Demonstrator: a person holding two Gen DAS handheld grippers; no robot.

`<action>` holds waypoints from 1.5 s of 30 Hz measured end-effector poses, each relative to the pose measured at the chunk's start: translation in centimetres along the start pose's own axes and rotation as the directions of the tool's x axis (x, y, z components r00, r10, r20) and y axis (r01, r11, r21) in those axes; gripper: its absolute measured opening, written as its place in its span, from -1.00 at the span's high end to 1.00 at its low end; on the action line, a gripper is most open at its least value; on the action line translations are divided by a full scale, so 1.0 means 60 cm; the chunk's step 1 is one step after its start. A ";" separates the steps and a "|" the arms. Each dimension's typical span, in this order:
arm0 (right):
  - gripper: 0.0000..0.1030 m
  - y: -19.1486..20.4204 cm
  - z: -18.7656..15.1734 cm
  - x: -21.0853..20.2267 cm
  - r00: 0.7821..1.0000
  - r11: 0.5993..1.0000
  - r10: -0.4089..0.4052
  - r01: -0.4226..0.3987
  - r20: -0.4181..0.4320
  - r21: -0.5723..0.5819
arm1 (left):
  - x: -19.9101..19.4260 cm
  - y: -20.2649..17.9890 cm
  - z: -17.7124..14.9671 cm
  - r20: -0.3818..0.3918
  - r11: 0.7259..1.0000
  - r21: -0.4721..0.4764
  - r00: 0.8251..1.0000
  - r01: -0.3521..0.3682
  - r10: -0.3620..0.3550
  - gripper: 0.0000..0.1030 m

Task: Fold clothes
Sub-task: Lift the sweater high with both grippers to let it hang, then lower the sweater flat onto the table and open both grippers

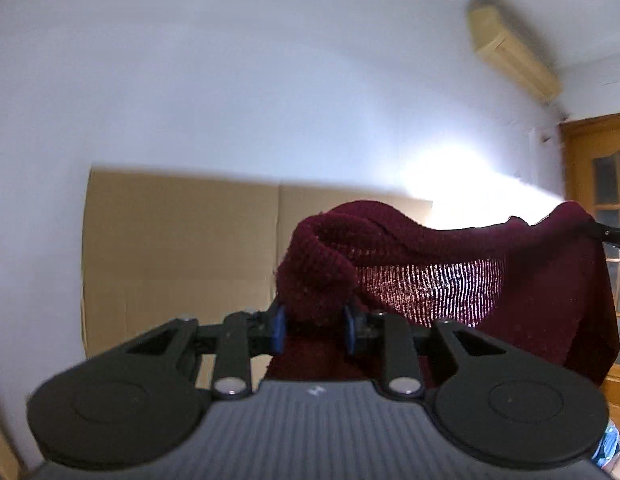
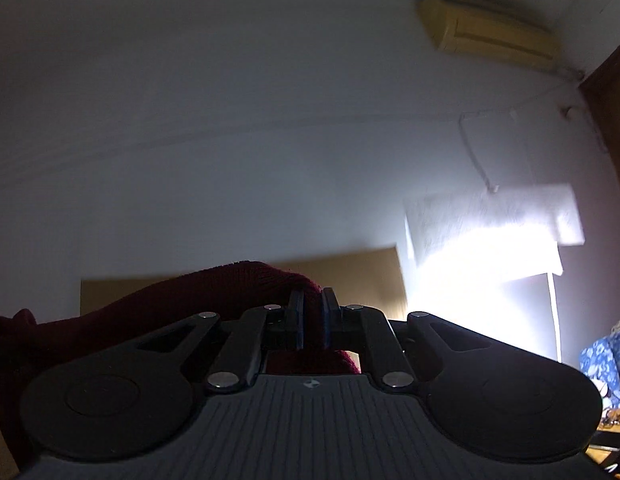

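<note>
You hold the sweater [image 1: 429, 264] aloft, left gripper [image 1: 313, 328] and right gripper [image 2: 311, 320] each with jaws clamped on an edge; no fold made yet.

Maroon knit garment [image 1: 489, 280] cut off below, air conditioner [image 1: 513, 54] blurred

No words, numbers, brand names or signs can be read in either view. The only mark is a small pale emblem on the ribbed grey plastic housing of each handheld gripper, near its front edge: on the left gripper's grey housing [image 1: 315, 420] it looks like a tiny angular logo, and on the right gripper's grey housing [image 2: 310, 412] like a small hexagon-like sign. Both are too small and blurred to make out as letters.
</note>
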State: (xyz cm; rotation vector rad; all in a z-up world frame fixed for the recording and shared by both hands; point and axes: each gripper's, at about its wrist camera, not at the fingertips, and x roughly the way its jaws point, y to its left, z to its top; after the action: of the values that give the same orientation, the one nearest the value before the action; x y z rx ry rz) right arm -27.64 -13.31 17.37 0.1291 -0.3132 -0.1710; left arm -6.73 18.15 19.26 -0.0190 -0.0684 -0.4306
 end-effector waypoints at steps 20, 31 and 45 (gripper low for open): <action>0.83 -0.071 -0.007 0.073 0.993 0.999 -0.046 0.043 -0.113 -0.027 | 0.028 -0.023 0.029 -0.106 0.987 0.153 0.992 -0.054 0.070 0.28; 0.83 -0.152 -0.387 0.390 0.842 0.975 -0.165 0.061 -0.514 -0.214 | 0.378 0.027 -0.314 -0.523 0.985 0.066 0.835 -0.160 0.171 0.26; 0.26 -0.199 -0.767 0.578 0.614 0.905 -0.242 -0.136 -0.751 -0.403 | 0.575 0.080 -0.614 -0.755 0.929 0.289 0.542 -0.230 0.369 -0.10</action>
State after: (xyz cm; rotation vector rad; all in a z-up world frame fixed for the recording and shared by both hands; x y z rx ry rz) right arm 17.65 -26.90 -17.65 -0.2331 0.6432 -0.2240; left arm 28.84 6.95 -15.11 0.3251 0.8087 -0.0436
